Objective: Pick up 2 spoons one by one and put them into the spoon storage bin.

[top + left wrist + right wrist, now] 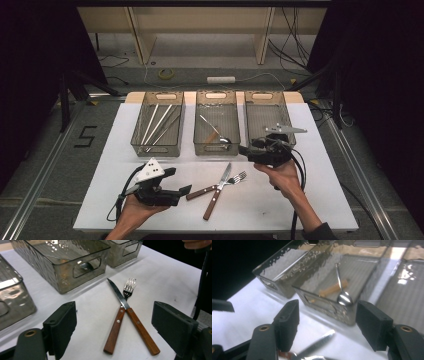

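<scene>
Below your right gripper, jaws parted and empty by the middle bin, knife and fork lie crossed, awaiting sorting. Left gripper view: your left gripper, agape, frames both handles. Right gripper view: spoon ahead in bin

- In the high view the white counter is evenly lit from above, while the room at both sides falls into near black.
- Shadows on it are soft and short, lying close under the knife and fork.
- The left gripper view is sharp, with bright glare on the rippled wall of the middle bin.
- The right gripper view is dimmer and slightly soft; the knife blade low in it is smeared by motion blur, and the spoon bowl glints.
</scene>
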`<state>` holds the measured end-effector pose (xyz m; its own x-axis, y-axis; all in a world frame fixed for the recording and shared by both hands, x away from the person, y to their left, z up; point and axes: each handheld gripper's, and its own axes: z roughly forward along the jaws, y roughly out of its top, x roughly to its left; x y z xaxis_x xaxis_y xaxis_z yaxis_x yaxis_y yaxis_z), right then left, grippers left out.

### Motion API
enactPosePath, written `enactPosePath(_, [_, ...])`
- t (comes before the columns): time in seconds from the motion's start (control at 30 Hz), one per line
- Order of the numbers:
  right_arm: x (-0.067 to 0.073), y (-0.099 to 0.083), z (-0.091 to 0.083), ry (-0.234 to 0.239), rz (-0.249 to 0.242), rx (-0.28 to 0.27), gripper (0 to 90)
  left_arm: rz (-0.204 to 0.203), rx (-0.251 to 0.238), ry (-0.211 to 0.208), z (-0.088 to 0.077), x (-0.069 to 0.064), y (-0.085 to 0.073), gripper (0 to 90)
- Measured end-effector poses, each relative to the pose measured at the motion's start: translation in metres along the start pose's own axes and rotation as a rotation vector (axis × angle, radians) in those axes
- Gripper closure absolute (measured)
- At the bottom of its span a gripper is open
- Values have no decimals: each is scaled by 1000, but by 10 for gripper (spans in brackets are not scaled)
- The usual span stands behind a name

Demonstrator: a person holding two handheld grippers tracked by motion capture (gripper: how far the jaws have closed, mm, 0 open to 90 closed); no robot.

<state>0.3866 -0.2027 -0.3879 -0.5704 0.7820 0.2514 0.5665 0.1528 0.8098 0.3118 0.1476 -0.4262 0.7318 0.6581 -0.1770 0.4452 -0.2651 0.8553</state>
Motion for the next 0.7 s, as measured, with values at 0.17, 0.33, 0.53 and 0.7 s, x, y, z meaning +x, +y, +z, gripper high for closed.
enactPosePath(0.17, [-3, -23, -16, 6, 5, -27, 360, 5, 4, -17, 3, -5, 1, 198])
enactPosePath(0.33, [-6, -46, -27, 15, 20, -41, 353, 1, 20, -47, 8, -10, 2, 199])
enactPosePath(0.53, [-6, -58, -38, 3, 19, -59, 350, 21, 52, -70, 16, -19, 4, 202])
enactPosePath(0.7, [-7, -65, -40, -3, 15, -46, 348, 31, 69, -74, 22, -24, 4, 203])
